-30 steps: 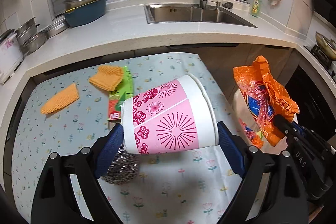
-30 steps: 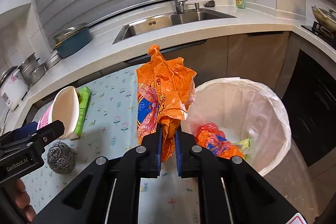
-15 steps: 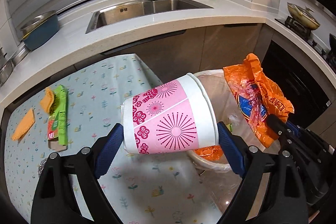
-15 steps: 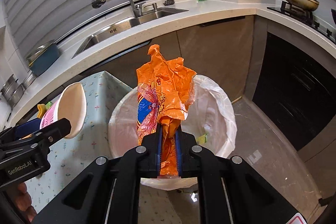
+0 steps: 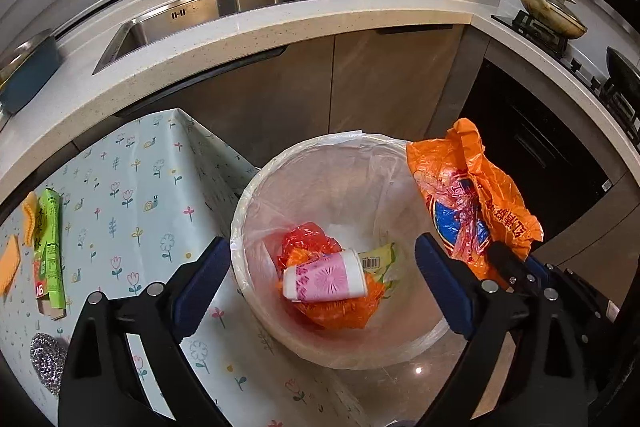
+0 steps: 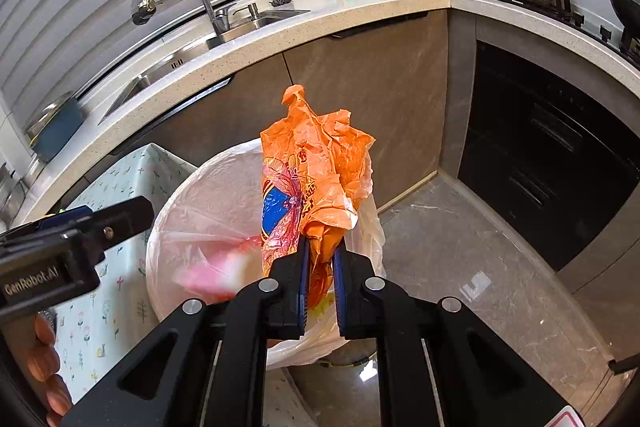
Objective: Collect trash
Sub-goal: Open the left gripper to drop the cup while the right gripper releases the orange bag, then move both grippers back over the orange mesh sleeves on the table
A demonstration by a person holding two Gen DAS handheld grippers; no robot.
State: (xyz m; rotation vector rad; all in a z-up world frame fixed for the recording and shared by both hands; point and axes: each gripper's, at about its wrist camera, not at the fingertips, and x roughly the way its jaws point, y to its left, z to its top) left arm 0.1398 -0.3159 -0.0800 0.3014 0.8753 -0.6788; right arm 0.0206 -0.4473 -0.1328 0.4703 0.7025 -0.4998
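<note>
The left hand-held gripper (image 5: 322, 279) hangs with jaws apart over the lined trash bin (image 5: 256, 187), where the pink paper cup (image 5: 325, 279) lies on its side. The right hand-held gripper (image 6: 319, 267) is clamped on the orange plastic bag (image 6: 316, 179) just above the rim; next, it likely must move over the opening and release.

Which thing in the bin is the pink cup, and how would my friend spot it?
Find the round white-lined trash bin beside the flowery table. The pink cup lies on its side atop crumpled orange wrappers; it alone is smooth, pink with white ends.
</note>
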